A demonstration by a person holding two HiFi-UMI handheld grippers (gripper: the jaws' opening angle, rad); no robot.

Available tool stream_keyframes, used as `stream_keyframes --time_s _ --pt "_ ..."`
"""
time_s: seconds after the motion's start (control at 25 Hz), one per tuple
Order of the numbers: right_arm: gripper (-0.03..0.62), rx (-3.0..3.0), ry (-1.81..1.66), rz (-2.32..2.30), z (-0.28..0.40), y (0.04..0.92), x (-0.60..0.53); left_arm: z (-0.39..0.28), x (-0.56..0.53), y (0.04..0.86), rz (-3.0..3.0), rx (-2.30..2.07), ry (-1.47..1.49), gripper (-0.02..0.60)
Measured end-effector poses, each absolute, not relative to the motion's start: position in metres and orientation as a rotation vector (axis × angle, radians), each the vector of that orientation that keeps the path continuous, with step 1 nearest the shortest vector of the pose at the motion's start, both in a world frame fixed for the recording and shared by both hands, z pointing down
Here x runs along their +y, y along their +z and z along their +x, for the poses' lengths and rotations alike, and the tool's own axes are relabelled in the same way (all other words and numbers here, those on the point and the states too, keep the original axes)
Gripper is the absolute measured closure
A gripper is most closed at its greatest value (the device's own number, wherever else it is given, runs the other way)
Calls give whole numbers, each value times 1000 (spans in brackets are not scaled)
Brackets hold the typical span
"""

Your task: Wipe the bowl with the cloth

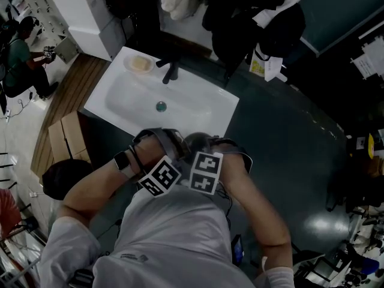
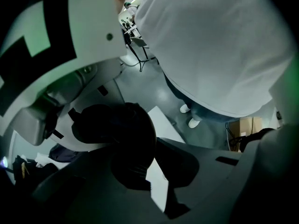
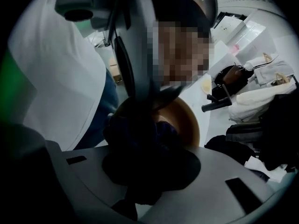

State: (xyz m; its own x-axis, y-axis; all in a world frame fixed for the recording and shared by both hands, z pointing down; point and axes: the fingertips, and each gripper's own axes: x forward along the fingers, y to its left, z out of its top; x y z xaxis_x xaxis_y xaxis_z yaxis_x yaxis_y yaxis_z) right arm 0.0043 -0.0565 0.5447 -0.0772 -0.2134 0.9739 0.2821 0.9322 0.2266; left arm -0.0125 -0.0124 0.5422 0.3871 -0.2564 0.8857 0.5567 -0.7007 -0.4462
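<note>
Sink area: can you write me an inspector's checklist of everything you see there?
Surface: white sink, basin bare.
Job's things: brown bowl held in the air; dark cloth against it.
Clutter: yellow pad on the sink corner; black tap.
Grippers: left gripper shut on the bowl; right gripper shut on the cloth.
Cables: thin black wires by the shirt.
Surroundings: dark floor, cardboard boxes, another person, hanging bags.

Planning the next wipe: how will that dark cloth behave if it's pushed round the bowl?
The cloth bunches in the right gripper, so it's probably soft and floppy. It likely folds rather than slides stiffly against the bowl.
</note>
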Motion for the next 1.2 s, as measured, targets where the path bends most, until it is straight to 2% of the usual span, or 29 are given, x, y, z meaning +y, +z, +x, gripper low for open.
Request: stream_keyframes --time_s 0.6,1.2 --pt "497 -1844 -117 -139 -12 534 -28 -15 -5 543 -1942 -254 -1378 560" --pt "497 -1951 -257 149 -34 531 -63 -17 -4 534 -1880 -211 -1360 563"
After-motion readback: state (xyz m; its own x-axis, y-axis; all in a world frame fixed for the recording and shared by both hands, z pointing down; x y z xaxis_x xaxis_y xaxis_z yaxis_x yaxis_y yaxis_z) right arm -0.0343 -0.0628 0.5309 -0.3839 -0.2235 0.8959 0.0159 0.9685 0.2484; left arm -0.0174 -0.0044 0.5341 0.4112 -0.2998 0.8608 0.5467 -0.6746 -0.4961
